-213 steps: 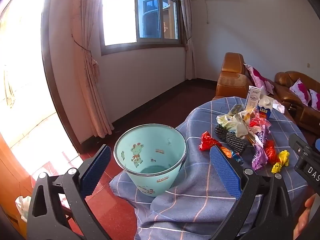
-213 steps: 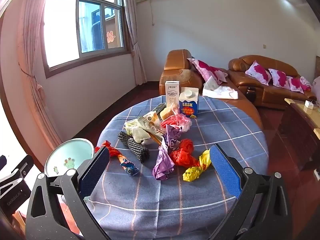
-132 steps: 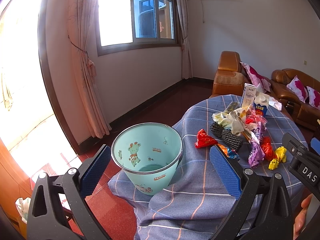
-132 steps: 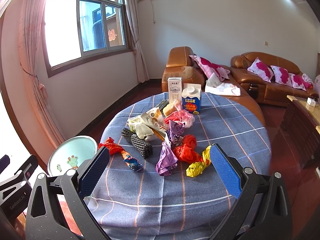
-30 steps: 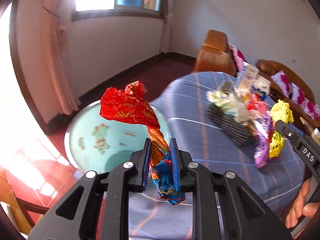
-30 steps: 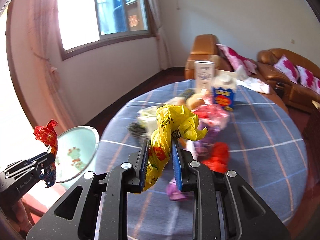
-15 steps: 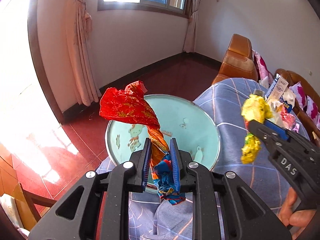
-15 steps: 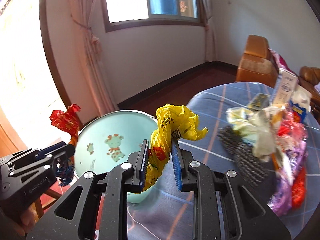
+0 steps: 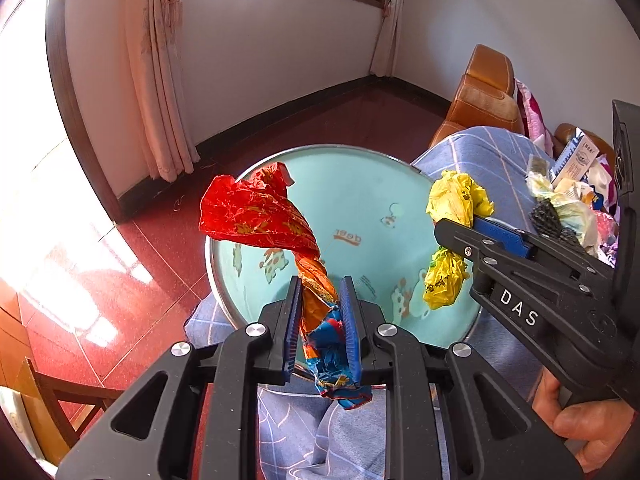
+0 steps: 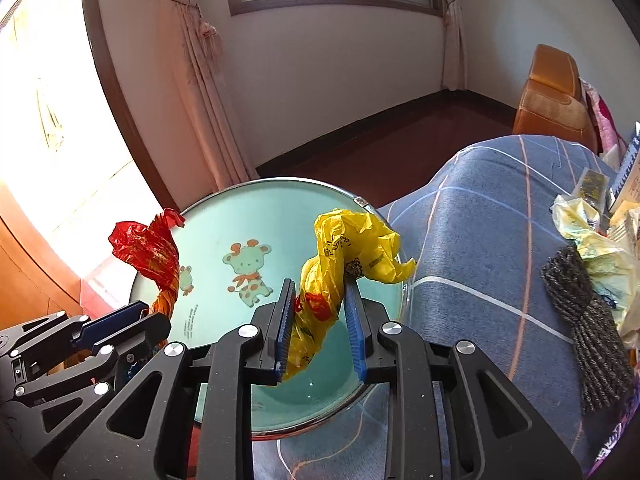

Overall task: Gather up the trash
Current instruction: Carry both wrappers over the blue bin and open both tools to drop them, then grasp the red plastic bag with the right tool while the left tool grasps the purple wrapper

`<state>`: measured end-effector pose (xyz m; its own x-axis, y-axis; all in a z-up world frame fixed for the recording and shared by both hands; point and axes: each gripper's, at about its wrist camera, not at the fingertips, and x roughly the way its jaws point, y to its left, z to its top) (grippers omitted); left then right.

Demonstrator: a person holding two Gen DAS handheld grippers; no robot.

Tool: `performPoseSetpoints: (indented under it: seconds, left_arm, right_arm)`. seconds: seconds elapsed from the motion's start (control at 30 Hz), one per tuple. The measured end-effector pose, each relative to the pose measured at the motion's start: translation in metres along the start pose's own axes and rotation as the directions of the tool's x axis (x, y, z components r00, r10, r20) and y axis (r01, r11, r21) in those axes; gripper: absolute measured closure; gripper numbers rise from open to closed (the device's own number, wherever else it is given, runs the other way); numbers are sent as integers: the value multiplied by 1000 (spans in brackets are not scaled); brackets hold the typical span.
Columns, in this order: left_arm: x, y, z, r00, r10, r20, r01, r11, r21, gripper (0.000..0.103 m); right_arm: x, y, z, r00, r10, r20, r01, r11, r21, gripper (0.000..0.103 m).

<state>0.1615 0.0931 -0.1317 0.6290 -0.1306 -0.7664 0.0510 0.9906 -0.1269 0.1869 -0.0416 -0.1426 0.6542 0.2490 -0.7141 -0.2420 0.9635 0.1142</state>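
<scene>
**A:** What has the left gripper (image 9: 320, 320) got hold of?

**B:** A twisted red wrapper (image 9: 260, 216) with a blue tail, pinched between blue pads that stand nearly together. Its crumpled red head rises over the open mouth of the pale green bin (image 9: 360, 208), which stands at the edge of the table (image 10: 500, 280), against its blue checked cloth.

**A:** And the right gripper (image 10: 320, 320)?

**B:** Narrowly parted, its pads clamp a crumpled yellow plastic bag (image 10: 348, 252). The bag hangs above the bin's right side, near the steel rim. In the left wrist view the same gripper reaches in from the right, with a hand (image 9: 580, 420) on its handle.

**A:** Where is the rest of the trash?

**B:** Toward the table's right edge: a dark knitted bundle (image 10: 588, 320), a pale crumpled bag (image 10: 596, 240) just behind it, and cartons at the frame's border. An orange leather sofa (image 10: 552, 92) stands beyond the table.
</scene>
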Motion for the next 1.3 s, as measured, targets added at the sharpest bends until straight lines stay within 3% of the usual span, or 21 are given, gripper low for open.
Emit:
performPoseSetpoints:
  seconds: [0.1, 0.17, 0.23, 0.5, 0.8, 1.17, 1.3]
  left_arm:
    - [4, 3, -2, 1000, 14, -8, -14, 1000, -6, 82]
    - [4, 4, -2, 1000, 24, -7, -24, 1000, -8, 80]
    - [2, 4, -2, 999, 39, -5, -39, 999, -9, 67]
    - [-19, 7, -1, 993, 113, 39, -111, 993, -38, 41]
    - [-48, -9, 1, 985, 149, 93, -148, 989, -14, 35]
    - [-65, -45, -7, 983, 143, 115, -149, 988, 43, 34]
    - [-69, -58, -10, 981, 148, 126, -155, 986, 52, 26]
  right_arm:
    - [5, -2, -1, 1000, 6, -10, -6, 1000, 14, 66]
    - [5, -2, 0, 1000, 5, -11, -5, 1000, 16, 65]
    - [1, -2, 0, 1000, 2, -3, -2, 1000, 20, 54]
    - [-35, -9, 4, 997, -31, 70, 27, 998, 50, 26]
    - [-55, -26, -9, 993, -97, 69, 90, 991, 96, 24]
    - [-94, -52, -24, 976, -192, 99, 177, 974, 142, 20]
    - [-112, -62, -29, 968, -217, 127, 197, 968, 154, 16]
